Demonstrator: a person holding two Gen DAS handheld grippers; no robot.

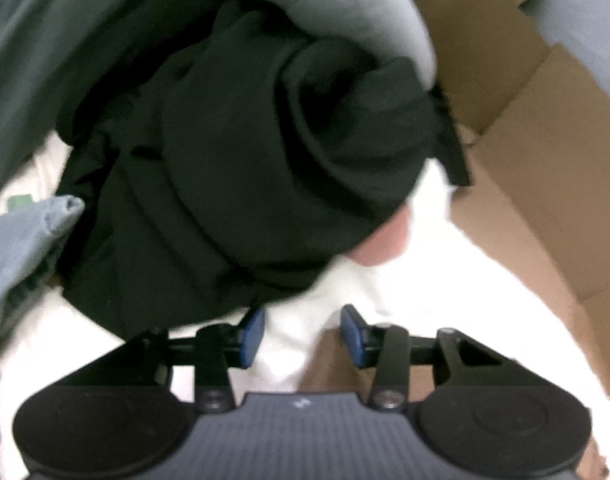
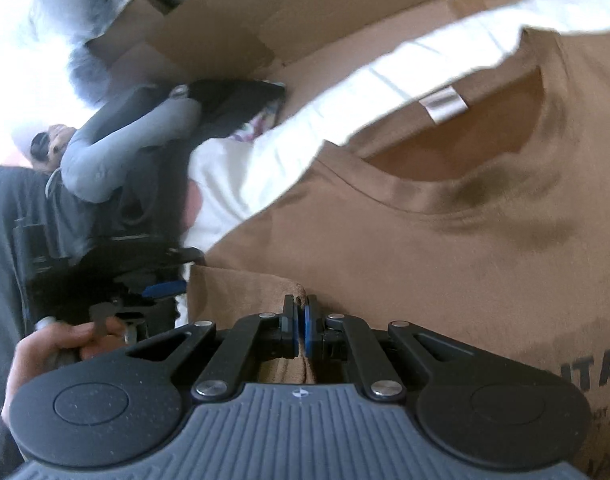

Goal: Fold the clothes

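The brown T-shirt (image 2: 445,240) lies spread face up on the white surface (image 1: 345,300), which looks like a bed sheet, though the blur leaves that unsure. Its neckline and the label (image 2: 445,106) are open to view and the chest print shows at the right, so the body has not been folded yet. Only one edge of the shirt has been gathered: the fold seems barely begun, with the sides and the halving left to do.

A heap of other clothes waits beyond it: a dark green garment (image 1: 245,160) rumpled in the middle, a grey one (image 1: 325,8) over its top and a pale blue piece (image 1: 21,240) at the left. None of these looks folded.

Room is tight. A cardboard box (image 1: 545,160) closes the right side in the left wrist view, its wall close beside the white surface, and the heap closes the far side. The free strip of white lies between the heap and the shirt.

The right tongs (image 2: 301,320) are clenched on a pinched edge of the brown T-shirt, near its side. The left tongs (image 1: 301,334) are closing, with nothing gripped between the blue pads (image 1: 252,332); they hover over the white surface and a corner of brown cloth.
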